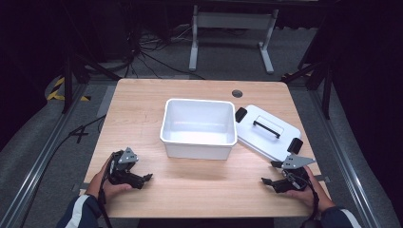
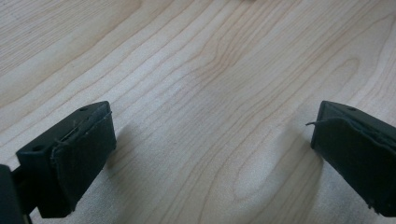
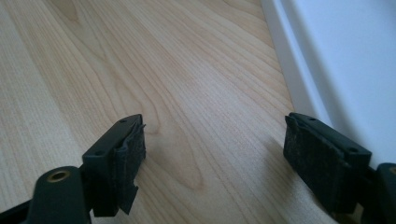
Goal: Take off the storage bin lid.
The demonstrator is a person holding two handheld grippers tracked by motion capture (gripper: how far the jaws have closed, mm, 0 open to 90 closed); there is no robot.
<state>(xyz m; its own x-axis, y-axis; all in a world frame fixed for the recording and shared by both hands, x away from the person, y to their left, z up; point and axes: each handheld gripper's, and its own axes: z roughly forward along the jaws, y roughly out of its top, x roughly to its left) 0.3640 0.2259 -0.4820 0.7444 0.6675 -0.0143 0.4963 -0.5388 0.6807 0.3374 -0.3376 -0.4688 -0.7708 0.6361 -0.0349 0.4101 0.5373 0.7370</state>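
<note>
One white plastic bin (image 1: pixel 198 128) stood open at the middle of the wooden table (image 1: pixel 142 99), and one white lid (image 1: pixel 267 133) lay just to its right, leaning on the bin's rim. The lid looked light, stiff and smooth; its one black handle (image 1: pixel 266 128) seemed the surest hold, with two black latches at its ends. Two grippers rested near the front edge, left gripper (image 1: pixel 144 179) and right gripper (image 1: pixel 267 183), both with jaws spread wide and empty.

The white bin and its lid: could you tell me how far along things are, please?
Done: nothing visibly; the white bin stands open and empty, its lid beside it on the table. In hand: nothing; left gripper and right gripper rest open. Left: probably fitting the lid.
</note>
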